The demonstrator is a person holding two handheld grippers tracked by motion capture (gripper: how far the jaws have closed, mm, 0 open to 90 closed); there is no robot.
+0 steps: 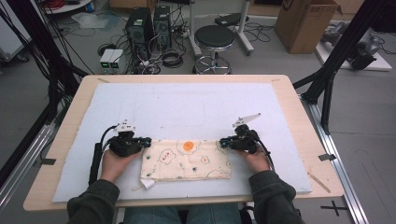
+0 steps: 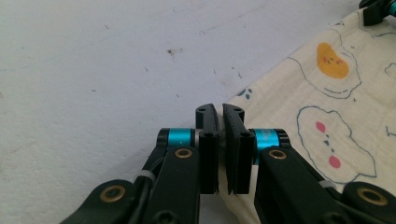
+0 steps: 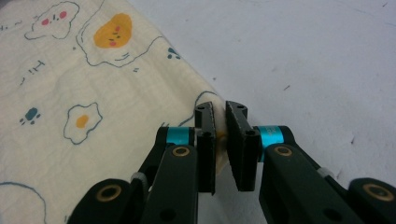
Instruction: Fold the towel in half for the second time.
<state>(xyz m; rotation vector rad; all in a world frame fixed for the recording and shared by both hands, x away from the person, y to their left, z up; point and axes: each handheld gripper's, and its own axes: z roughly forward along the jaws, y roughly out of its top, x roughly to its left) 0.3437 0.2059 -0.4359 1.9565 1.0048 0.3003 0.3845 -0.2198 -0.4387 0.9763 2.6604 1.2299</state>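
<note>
High view: both claws, left and right, pinched on soft, egg-printed rectangular cloth corners.

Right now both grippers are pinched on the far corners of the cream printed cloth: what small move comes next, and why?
Probably lift both corners together and carry them toward the near edge to fold. The left gripper and right gripper each clamp a corner of the cream egg-print cloth, which lies flat on the white mat.
</note>
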